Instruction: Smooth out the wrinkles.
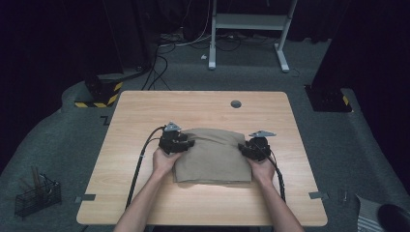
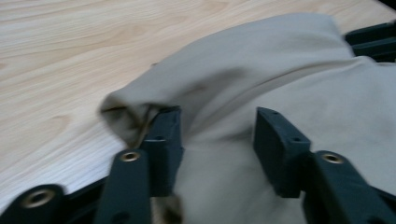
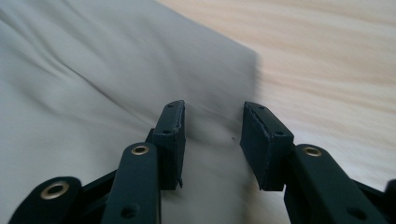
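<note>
The folded tan cloth (image 1: 212, 155) lies mid-frame on the pale wooden worktop (image 1: 145, 116); left tongs (image 2: 217, 128) and right tongs (image 3: 212, 126) gape half-open over its side edges, gripping nothing, so further folding likely remains.

Both forearms reached in from the near edge of the worktop (image 1: 145, 106), hands wrapped around the tongs. The left tongs (image 1: 186, 144) and right tongs (image 1: 244, 147) sat level near the worktop's middle, tips turned inward toward each other, each with its black jaws standing parted and pressing on nothing.
</note>
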A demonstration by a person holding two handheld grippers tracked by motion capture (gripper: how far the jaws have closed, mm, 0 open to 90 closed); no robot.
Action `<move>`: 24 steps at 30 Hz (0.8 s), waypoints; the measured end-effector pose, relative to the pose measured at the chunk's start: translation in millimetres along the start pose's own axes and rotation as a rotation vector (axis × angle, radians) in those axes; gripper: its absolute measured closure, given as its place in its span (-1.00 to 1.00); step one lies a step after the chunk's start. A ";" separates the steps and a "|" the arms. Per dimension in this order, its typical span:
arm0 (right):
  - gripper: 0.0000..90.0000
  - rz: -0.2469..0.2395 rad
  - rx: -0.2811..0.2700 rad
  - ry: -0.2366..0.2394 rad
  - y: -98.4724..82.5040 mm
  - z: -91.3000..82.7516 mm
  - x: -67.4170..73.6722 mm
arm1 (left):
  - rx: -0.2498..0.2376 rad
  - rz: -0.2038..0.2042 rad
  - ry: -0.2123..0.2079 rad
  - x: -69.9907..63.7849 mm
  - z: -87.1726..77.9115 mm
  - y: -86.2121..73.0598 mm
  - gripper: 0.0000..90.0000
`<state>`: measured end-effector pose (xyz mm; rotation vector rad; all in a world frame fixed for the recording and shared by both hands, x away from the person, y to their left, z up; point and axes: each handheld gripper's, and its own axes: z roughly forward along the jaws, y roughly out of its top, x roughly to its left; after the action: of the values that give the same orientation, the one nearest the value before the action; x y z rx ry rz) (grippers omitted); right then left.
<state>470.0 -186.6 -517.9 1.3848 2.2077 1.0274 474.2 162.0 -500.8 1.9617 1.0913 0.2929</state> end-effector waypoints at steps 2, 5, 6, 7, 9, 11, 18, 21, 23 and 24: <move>0.32 0.009 -0.005 -0.007 -1.2 -3.0 -2.2 | 0.000 -0.010 0.009 0.5 -4.4 1.6 -0.03; 0.26 0.007 -0.026 -0.011 -1.1 -9.6 0.2 | -0.025 -0.014 0.022 -4.3 -15.7 3.4 -0.19; 0.25 -0.003 -0.041 -0.010 -1.0 -13.1 2.6 | -0.039 -0.009 0.028 -6.9 -20.7 3.3 -0.22; 0.24 -0.013 -0.061 -0.012 -1.3 -17.5 5.8 | -0.049 -0.007 0.027 -9.8 -26.1 2.8 -0.25; 0.23 -0.029 -0.094 0.001 -2.8 -27.4 12.1 | -0.073 -0.004 0.023 -18.2 -37.5 -1.4 -0.31; 0.21 -0.038 -0.126 0.020 -6.7 -38.6 19.6 | -0.075 0.022 0.036 -26.5 -44.4 -6.5 -0.34; 0.15 -0.107 -0.101 0.087 -28.7 -50.1 43.9 | 0.010 0.085 0.085 -46.3 -36.0 -34.0 -0.36; 0.13 -0.112 -0.070 0.084 -33.4 -39.5 45.2 | 0.028 0.072 0.089 -43.1 -24.5 -36.9 -0.34; 0.11 -0.089 -0.057 0.092 -32.1 -32.8 42.3 | 0.033 0.058 0.094 -38.5 -18.0 -35.2 -0.33; 0.10 -0.084 -0.050 0.090 -30.1 -28.9 40.8 | 0.036 0.053 0.095 -36.4 -15.1 -33.7 -0.33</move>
<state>414.1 -170.1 -516.4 1.2358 2.2664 1.1274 424.5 150.6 -510.6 2.0283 1.1132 0.4007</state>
